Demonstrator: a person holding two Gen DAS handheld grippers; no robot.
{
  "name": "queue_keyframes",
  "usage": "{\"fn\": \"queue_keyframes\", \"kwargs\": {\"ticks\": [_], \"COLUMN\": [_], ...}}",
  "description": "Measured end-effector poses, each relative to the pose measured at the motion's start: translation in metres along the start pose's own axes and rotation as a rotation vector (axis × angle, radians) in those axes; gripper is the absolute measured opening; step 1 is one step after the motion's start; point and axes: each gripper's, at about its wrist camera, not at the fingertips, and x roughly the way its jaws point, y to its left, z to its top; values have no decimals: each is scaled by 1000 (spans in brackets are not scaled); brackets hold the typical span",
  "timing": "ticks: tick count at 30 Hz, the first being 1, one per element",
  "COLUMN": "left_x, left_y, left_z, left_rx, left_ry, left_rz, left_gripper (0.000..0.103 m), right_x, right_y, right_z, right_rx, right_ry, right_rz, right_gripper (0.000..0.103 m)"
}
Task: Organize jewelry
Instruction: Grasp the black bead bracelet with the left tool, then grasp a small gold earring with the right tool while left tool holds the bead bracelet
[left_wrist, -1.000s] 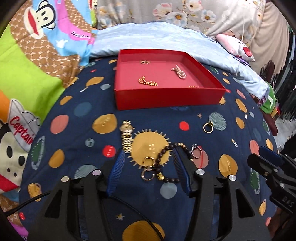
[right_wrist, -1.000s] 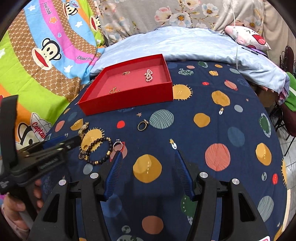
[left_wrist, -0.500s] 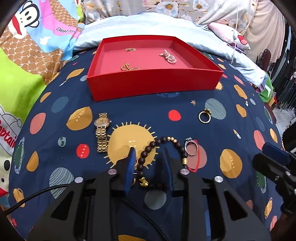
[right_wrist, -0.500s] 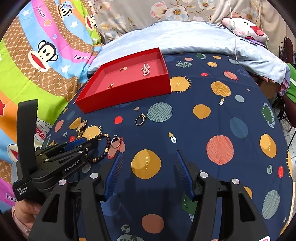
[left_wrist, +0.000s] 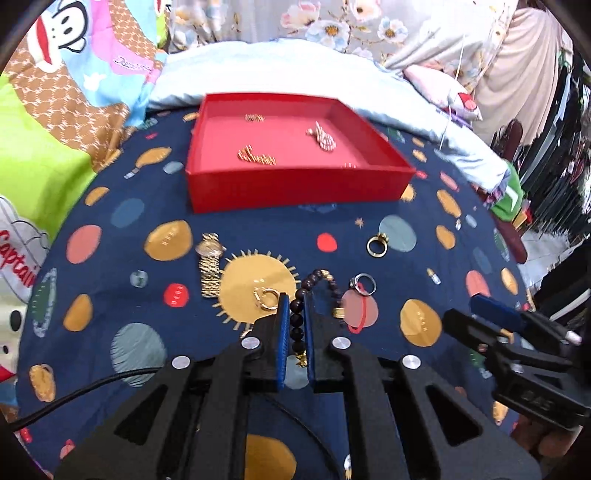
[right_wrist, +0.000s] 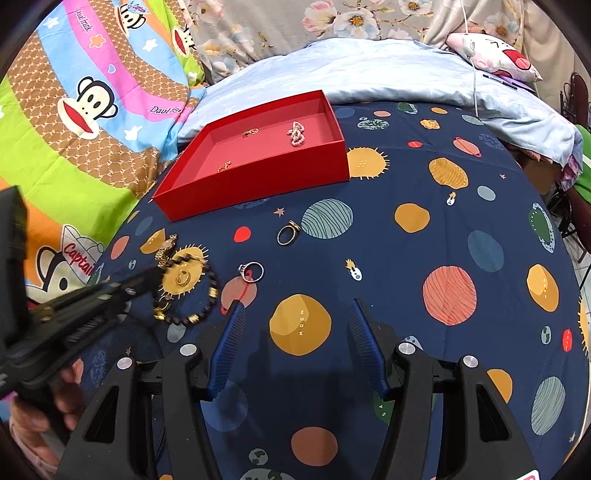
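Observation:
A dark bead bracelet (left_wrist: 317, 275) lies on the navy planet-print cloth. My left gripper (left_wrist: 294, 301) has its jaws closing on the bracelet's near side, and the pads press on the beads. In the right wrist view the left gripper (right_wrist: 157, 273) reaches the bracelet (right_wrist: 207, 306) from the left. My right gripper (right_wrist: 297, 306) hovers open over bare cloth, holding nothing. Loose on the cloth are a gold watch (left_wrist: 210, 266), gold hoop earrings (left_wrist: 266, 297), a silver ring (left_wrist: 364, 284) and a gold ring (left_wrist: 376, 245). The red tray (left_wrist: 295, 188) behind holds a gold chain (left_wrist: 256, 157) and a pale beaded piece (left_wrist: 325, 138).
A pale blue quilt (right_wrist: 369, 70) is bunched behind the tray, and a cartoon monkey sheet (right_wrist: 85, 107) lies to the left. The bed drops off at the right. A hand (right_wrist: 55, 398) grips the left tool's handle.
The left jaws have gone from wide open around the earrings and bracelet to shut on the bracelet's beads. The right gripper has stayed in place and open.

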Motion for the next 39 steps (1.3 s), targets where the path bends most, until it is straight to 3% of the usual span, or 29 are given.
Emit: {"fn": "queue_keyframes", "kwargs": {"ticks": [10,20,27,39], "left_x": [-50,-46,-42,-32], "left_y": [42,71,75,72], "left_z": [9,9,8,8], "left_rx": [-80,-130,-143,-137], "left_ry": [-81,-69,-61,-39], "left_rz": [72,132,125,112], "left_gripper": [7,7,7,7], "right_x": [12,37,53,80], "right_y": [10,19,18,19], "right_z": [2,19,29,46], "right_rx": [-16,-32,-33,-51], "right_ry": [10,11,10,19], "right_rz": [7,-3,-18,-37], "right_gripper": [58,57,56,36]}}
